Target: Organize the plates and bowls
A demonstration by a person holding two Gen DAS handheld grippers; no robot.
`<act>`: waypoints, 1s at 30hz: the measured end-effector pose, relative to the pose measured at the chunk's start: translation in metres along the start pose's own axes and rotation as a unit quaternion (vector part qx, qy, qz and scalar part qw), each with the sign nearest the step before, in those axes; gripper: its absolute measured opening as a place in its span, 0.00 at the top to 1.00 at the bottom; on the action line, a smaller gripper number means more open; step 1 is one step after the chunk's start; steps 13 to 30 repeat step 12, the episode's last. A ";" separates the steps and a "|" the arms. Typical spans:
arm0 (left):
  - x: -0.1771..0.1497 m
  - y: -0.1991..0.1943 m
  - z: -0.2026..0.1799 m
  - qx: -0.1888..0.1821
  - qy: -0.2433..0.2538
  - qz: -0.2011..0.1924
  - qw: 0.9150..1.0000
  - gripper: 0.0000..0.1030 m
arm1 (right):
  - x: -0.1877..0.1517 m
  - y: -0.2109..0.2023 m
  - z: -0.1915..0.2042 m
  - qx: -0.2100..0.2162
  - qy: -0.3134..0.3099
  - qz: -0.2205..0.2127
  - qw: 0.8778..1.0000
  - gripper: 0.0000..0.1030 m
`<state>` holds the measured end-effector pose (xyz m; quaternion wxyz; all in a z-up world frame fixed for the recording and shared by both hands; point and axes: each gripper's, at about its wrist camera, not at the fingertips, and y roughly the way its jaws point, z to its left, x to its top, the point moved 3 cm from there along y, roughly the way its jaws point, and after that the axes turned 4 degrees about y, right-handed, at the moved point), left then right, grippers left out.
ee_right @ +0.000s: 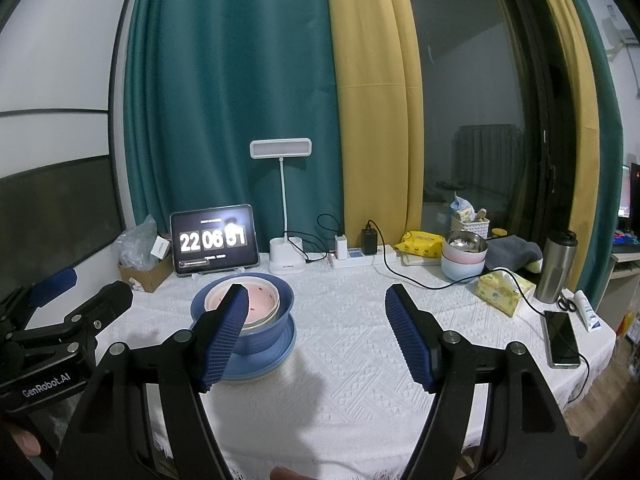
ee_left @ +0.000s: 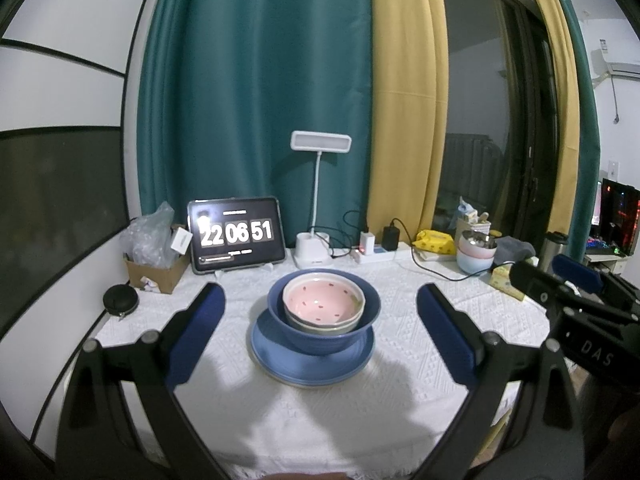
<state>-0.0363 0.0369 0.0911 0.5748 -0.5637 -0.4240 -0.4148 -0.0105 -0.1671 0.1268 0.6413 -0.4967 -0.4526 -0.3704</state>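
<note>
A blue plate (ee_left: 312,368) sits mid-table on the white tablecloth (ee_left: 320,420). A blue bowl (ee_left: 324,336) stands on it, holding a pink spotted bowl (ee_left: 324,300) nested in a pale bowl. My left gripper (ee_left: 320,312) is open and empty, its fingers either side of the stack, nearer the camera. My right gripper (ee_right: 316,312) is open and empty, to the right of the stack; its left finger (ee_right: 224,332) overlaps the blue bowl (ee_right: 260,340) and the plate (ee_right: 256,368) in view. The right gripper also shows at the right edge of the left wrist view (ee_left: 576,284).
At the back stand a tablet clock (ee_left: 236,234), a desk lamp (ee_left: 316,248), a power strip (ee_left: 372,256), a cardboard box (ee_left: 156,268) and stacked pastel bowls (ee_right: 464,258). At the right lie a tissue box (ee_right: 504,288), a steel tumbler (ee_right: 556,266) and a phone (ee_right: 562,338).
</note>
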 end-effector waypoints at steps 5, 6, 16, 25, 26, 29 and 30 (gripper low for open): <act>0.000 0.000 0.000 0.000 0.000 0.000 1.000 0.05 | 0.000 0.000 0.000 0.000 0.000 0.000 1.000 0.28; 0.000 0.000 0.000 0.000 0.001 0.000 1.000 0.05 | 0.000 0.000 0.000 0.000 0.000 0.000 1.000 0.28; 0.000 0.003 -0.001 -0.002 0.007 -0.005 1.000 0.05 | 0.000 0.001 0.000 0.000 0.000 0.002 1.000 0.28; 0.000 0.003 -0.001 -0.002 0.007 -0.005 1.000 0.05 | 0.000 0.001 0.000 0.000 0.000 0.002 1.000 0.28; 0.000 0.003 -0.001 -0.002 0.007 -0.005 1.000 0.05 | 0.000 0.001 0.000 0.000 0.000 0.002 1.000 0.28; 0.000 0.003 -0.001 -0.002 0.007 -0.005 1.000 0.05 | 0.000 0.001 0.000 0.000 0.000 0.002 1.000 0.28; 0.000 0.003 -0.001 -0.002 0.007 -0.005 1.000 0.05 | 0.000 0.001 0.000 0.000 0.000 0.002 1.000 0.28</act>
